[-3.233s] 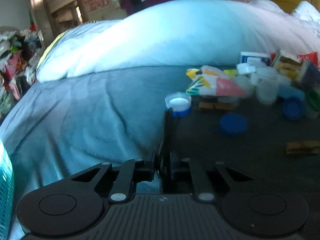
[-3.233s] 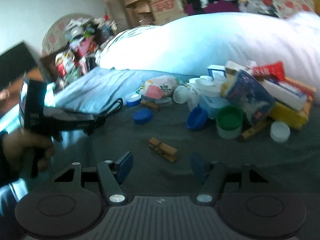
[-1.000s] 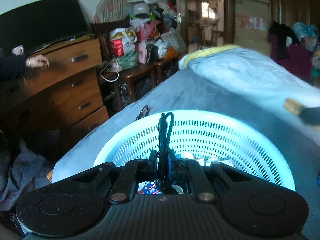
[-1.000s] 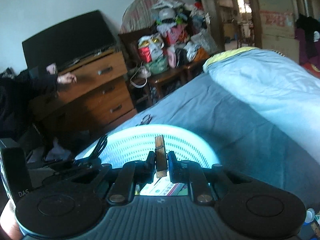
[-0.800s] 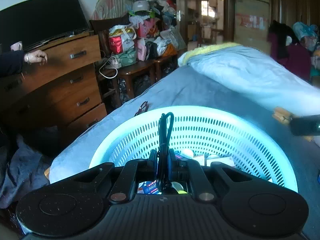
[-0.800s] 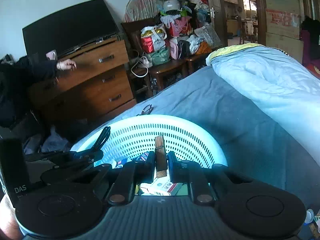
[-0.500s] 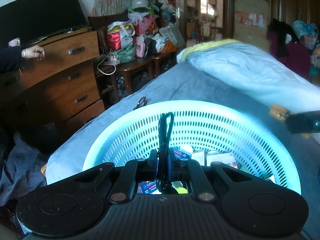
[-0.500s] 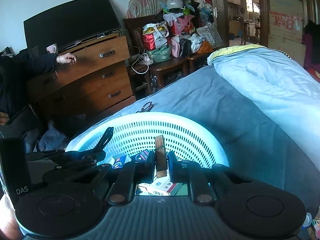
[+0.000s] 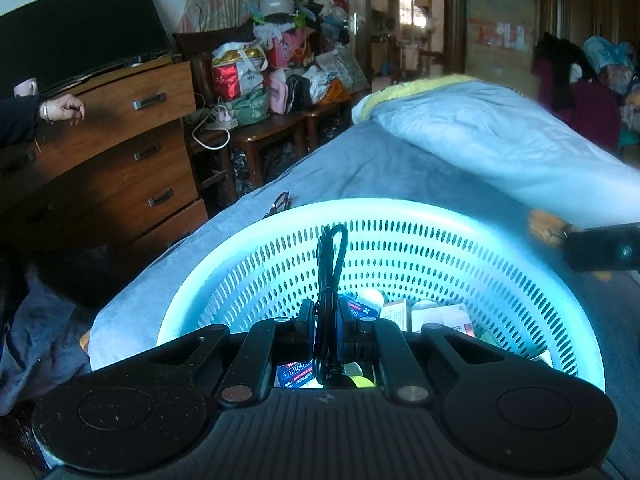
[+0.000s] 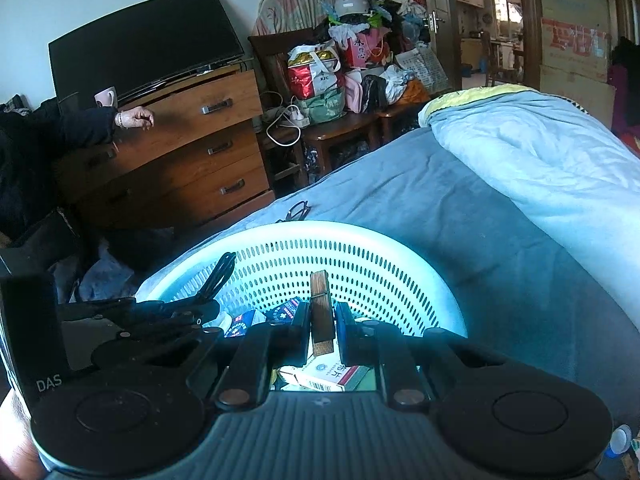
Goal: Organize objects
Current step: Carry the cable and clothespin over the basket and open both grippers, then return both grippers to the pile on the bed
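Two grippers hang over a pale blue perforated basket (image 9: 420, 216) that sits on a bed with a blue-grey sheet (image 10: 420, 196). Seen from the left wrist, the left gripper (image 9: 325, 316) is clenched on a looped black cable (image 9: 331, 264) that stands upright between its fingers, above small boxes and packets in the basket. At that view's right edge, the tip of the other tool shows with a blurred wooden piece over the basket rim. Only the right wrist view makes this clear: the right gripper (image 10: 322, 322) is clamped on a wooden clothespin (image 10: 321, 308), held upright above a red and white box (image 10: 332, 376) in the basket. It also shows the left gripper from the side, level and pointing across the basket, with someone's sleeve and hand (image 10: 138, 117) resting against a wooden dresser (image 10: 180, 152) behind.
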Available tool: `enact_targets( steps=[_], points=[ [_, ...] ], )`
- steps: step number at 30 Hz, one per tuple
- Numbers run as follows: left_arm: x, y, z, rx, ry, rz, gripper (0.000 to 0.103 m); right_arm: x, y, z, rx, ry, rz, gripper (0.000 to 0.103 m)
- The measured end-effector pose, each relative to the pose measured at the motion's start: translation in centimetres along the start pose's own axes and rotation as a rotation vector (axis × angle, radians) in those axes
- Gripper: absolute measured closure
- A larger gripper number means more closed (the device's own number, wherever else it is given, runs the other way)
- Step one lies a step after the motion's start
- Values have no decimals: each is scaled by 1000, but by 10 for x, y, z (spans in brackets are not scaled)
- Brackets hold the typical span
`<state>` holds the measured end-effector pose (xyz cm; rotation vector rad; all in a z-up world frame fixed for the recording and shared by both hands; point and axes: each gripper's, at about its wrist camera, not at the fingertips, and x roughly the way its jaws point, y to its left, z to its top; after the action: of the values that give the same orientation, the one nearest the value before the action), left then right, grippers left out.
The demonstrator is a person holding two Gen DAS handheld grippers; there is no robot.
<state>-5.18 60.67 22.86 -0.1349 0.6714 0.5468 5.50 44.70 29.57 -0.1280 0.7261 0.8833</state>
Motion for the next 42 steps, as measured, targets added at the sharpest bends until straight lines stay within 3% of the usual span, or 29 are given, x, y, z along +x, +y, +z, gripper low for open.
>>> enact_targets(
  steps=[5, 8, 10, 12, 16, 19, 23, 25, 28, 31, 34, 38, 39, 40, 41, 42],
  points=[
    [1, -1, -1, 2, 8, 0, 90, 1, 0, -1, 3, 3, 6, 88],
    [2, -3, -2, -1, 10, 4, 81, 0, 0, -2, -1, -7, 8, 84],
    [1, -4, -2, 8, -2, 17, 41, -7, 2, -5, -14, -45, -18, 43],
    [-3, -5, -2, 11, -33, 51, 28, -21, -3, -11, -12, -105, -47, 34],
    [-15, -16, 2, 15, -68, 34, 28, -72, -37, -49, 64, -241, -46, 32],
    [-43, -46, 6, 24, -138, -50, 27, -118, -79, -115, 115, -337, -141, 26],
    [-89, -113, -10, 117, -249, -240, 20, -167, -155, -220, 214, -324, -377, 29],
    [-102, -150, -27, 166, -271, -341, 19, -187, -203, -269, 309, -276, -519, 33],
    [-100, -203, -56, 228, -224, -469, 19, -215, -275, -329, 452, -230, -690, 38],
    [-83, -252, -84, 307, -142, -496, 20, -226, -334, -368, 500, -175, -836, 38],
    [-66, -286, -104, 353, -62, -525, 21, -226, -376, -388, 516, -141, -886, 38],
    [-59, -317, -126, 429, -35, -550, 21, -211, -402, -389, 518, -120, -871, 39],
    [-58, -324, -128, 442, -32, -555, 21, -208, -409, -389, 526, -113, -860, 43],
    [-60, -327, -132, 449, -32, -559, 21, -204, -413, -389, 535, -110, -836, 59],
    [-60, -332, -133, 453, -33, -561, 21, -202, -413, -386, 530, -114, -827, 66],
    [-62, -336, -136, 455, -35, -563, 21, -197, -409, -381, 511, -112, -816, 68]
  ],
)
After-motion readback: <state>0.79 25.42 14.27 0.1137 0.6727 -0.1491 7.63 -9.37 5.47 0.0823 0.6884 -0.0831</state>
